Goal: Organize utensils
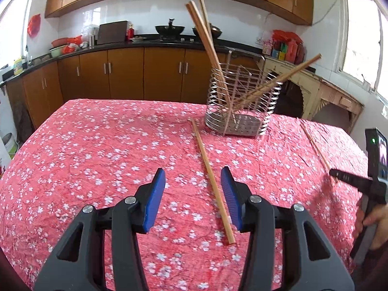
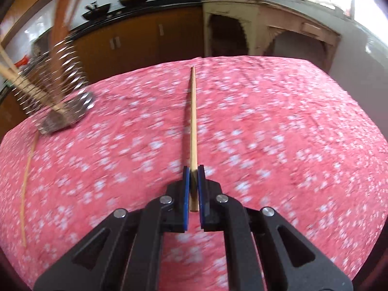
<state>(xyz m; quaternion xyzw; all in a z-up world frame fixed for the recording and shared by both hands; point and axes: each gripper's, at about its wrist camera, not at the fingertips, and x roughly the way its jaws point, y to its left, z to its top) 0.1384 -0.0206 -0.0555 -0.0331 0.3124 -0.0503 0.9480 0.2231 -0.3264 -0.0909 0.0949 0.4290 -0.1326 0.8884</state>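
Two tongs, right tongs clamping chopstick, left tongs parted over table chopstick

- The left gripper points forward and downward, blue pads apart with nothing pressed between them.
- The right gripper angles steeply down, pads clamped tight (a chopstick pinched between them).
- A hand grips its handle.

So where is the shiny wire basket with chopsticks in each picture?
Left wrist view: the silver wire utensil basket stands right of centre, at the far side of the table.
Right wrist view: the same basket is at the left edge, blurred.
Shared landmark: the black wok on the counter.
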